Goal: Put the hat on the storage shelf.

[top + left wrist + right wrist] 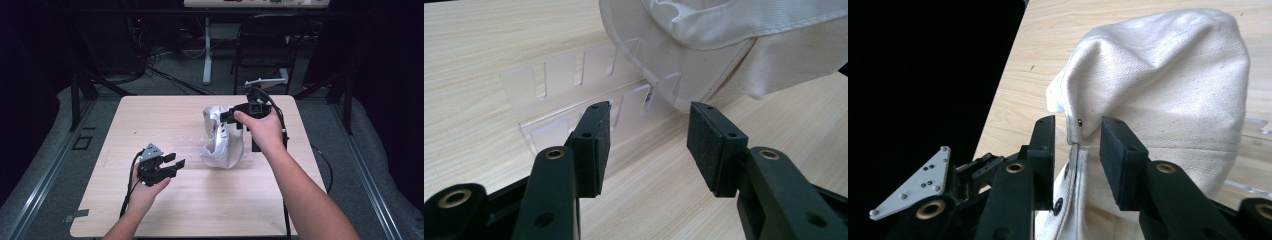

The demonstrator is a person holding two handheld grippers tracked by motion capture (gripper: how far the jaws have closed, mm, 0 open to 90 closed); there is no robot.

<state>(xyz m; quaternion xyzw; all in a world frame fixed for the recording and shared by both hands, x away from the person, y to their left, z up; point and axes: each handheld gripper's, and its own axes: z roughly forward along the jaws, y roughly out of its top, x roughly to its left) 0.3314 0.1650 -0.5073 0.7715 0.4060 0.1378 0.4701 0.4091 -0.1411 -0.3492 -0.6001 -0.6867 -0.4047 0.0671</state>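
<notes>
Cap (pixel 222 137): white cloth, standing crumpled on the clear rack (pixel 574 95), right of table centre; brim edge up between the right jaws.
Right gripper (pixel 1077 145): at the cap's 1 o'clock in the high view; jaws parted, pads off the cloth, seam in the gap.
Rack: slotted, lying flat under the cap, running out toward 9 o'clock.
Left gripper (pixel 169 161): at the cap's 8 o'clock, well apart; jaws spread, holding nothing, aimed at the rack.
Table (pixel 165 107): pale wood.
</notes>
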